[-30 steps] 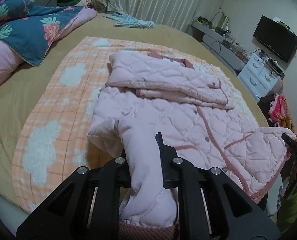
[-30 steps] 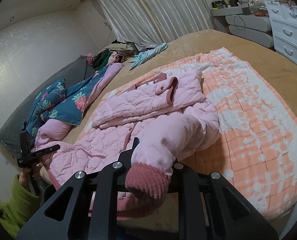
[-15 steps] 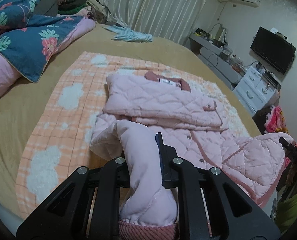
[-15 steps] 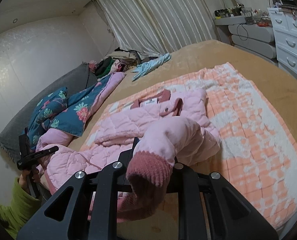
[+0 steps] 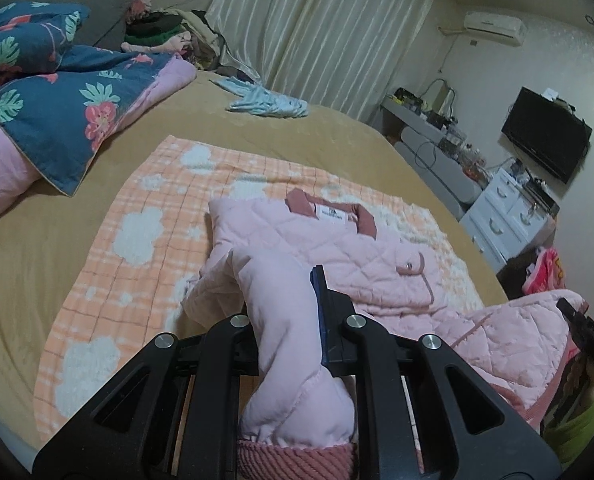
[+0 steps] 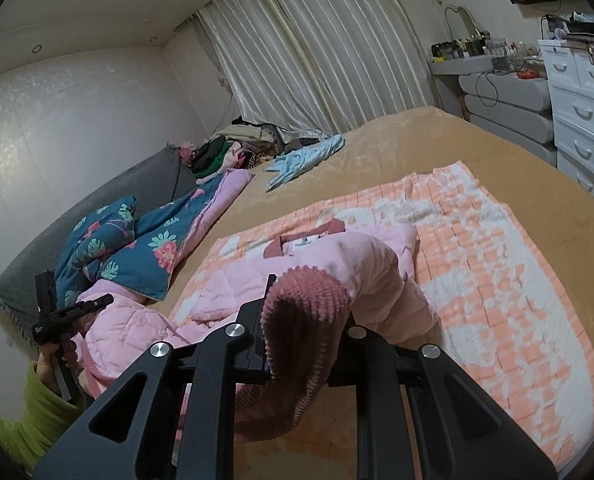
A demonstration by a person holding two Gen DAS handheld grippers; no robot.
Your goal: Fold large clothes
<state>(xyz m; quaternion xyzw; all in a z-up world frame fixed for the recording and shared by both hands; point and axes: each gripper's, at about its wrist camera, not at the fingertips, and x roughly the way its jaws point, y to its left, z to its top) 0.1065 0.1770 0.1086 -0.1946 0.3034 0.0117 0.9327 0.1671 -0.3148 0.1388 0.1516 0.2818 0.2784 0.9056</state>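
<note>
Quilted pink jacket (image 5: pixel 337 248), ribbed cuff (image 6: pixel 305 312) in right gripper (image 6: pixel 303 344) jaws.

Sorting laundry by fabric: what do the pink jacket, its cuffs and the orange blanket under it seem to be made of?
Jacket: matte quilted fabric, probably padded, judging by the diamond stitching and puffy sleeves. Cuff: darker pink ribbed knit, with raised ridges showing. Blanket: soft fleece or terry, seemingly, with an orange check and fluffy white cloud patches. Exact fibres cannot be told.
</note>
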